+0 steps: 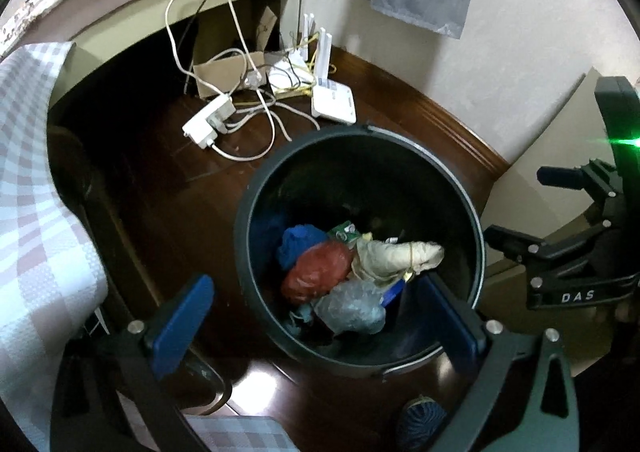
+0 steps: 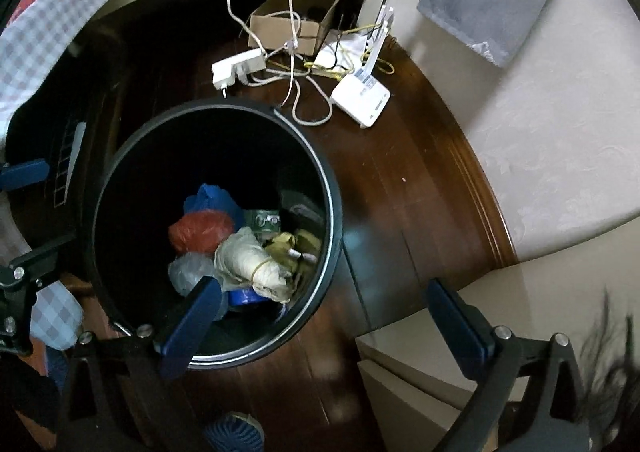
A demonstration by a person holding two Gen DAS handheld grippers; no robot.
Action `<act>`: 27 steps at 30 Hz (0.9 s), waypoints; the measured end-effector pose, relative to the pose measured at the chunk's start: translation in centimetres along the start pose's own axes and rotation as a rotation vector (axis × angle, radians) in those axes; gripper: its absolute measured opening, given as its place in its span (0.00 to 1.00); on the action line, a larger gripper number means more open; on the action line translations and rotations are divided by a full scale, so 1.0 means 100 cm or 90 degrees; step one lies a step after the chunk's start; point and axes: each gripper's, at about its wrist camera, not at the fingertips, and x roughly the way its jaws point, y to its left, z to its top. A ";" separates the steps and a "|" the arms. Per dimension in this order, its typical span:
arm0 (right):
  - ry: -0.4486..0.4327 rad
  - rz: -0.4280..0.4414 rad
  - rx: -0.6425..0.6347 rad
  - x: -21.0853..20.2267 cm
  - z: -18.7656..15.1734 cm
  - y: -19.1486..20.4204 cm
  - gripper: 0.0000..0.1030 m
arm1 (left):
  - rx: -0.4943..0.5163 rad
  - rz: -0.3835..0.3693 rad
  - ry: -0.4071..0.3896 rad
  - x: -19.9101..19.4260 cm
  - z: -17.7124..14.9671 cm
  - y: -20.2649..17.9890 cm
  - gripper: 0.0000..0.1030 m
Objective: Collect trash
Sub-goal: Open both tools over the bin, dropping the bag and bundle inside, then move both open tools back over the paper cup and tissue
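Both tongs, left and right, gape wide (nothing gripped) above the trash bin.

Bin: stands on the floor, near the wall.
In bin: bagged trash, heaped.
Behind bin: power strip, router, cardboard box.
Left of bin: checked cloth.
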 end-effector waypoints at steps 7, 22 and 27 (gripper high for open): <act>-0.026 0.000 0.011 -0.015 0.008 -0.001 1.00 | 0.000 0.002 -0.029 -0.018 0.008 0.002 0.99; -0.089 -0.009 0.042 -0.054 0.018 -0.018 1.00 | 0.019 -0.001 -0.082 -0.052 0.026 -0.016 1.00; -0.112 -0.007 0.058 -0.068 0.024 -0.025 1.00 | 0.014 0.004 -0.116 -0.071 0.038 -0.014 1.00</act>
